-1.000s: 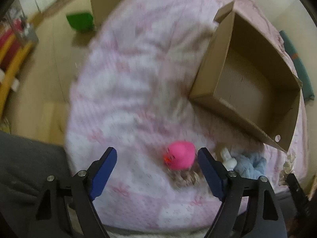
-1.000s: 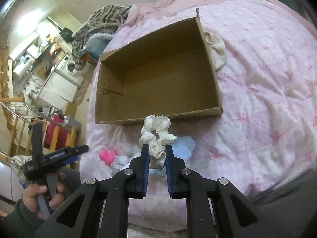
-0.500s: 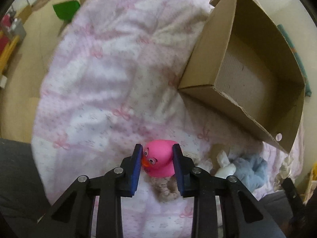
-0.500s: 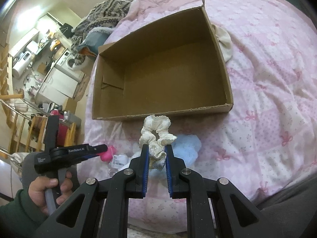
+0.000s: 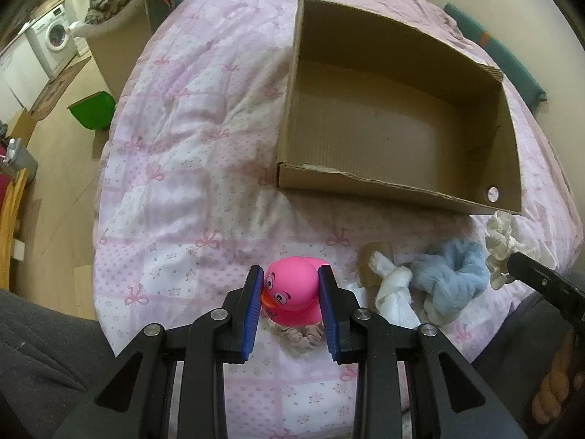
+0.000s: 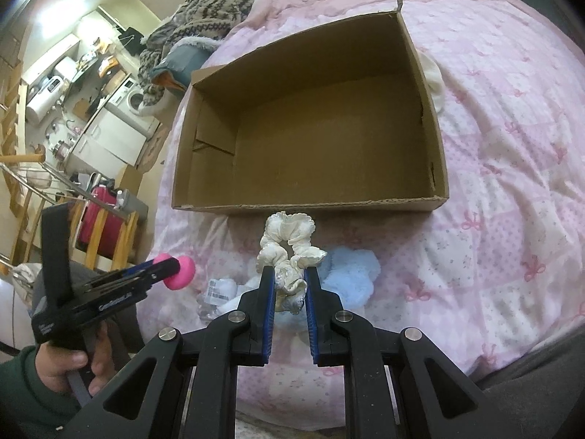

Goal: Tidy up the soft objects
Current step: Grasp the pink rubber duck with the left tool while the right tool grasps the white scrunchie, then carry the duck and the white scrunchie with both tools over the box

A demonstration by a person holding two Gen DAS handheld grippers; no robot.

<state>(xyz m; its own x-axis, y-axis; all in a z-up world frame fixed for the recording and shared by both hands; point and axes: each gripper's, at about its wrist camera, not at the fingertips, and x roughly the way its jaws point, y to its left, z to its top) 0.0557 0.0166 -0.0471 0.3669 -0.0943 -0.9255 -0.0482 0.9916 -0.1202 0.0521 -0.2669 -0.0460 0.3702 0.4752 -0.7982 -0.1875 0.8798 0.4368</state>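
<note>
Pink quilted bed (image 5: 175, 168), empty brown cardboard box (image 5: 398, 135) at 12 o'clock. L gripper (image 5: 290, 294) clamps pink rubber duck (image 5: 292, 292), R gripper (image 6: 289, 287) pinches cream scrunchie (image 6: 289, 245); lift both clear over near wall before release.

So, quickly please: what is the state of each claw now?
Left claw: closed on the pink duck.
Right claw: closed on the white scrunchie.

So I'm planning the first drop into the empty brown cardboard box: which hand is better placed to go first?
Probably the right. The right gripper holds the cream frilly scrunchie just short of the cardboard box's near wall, facing its opening. The left gripper, shut on the pink rubber duck, sits farther back.
</note>
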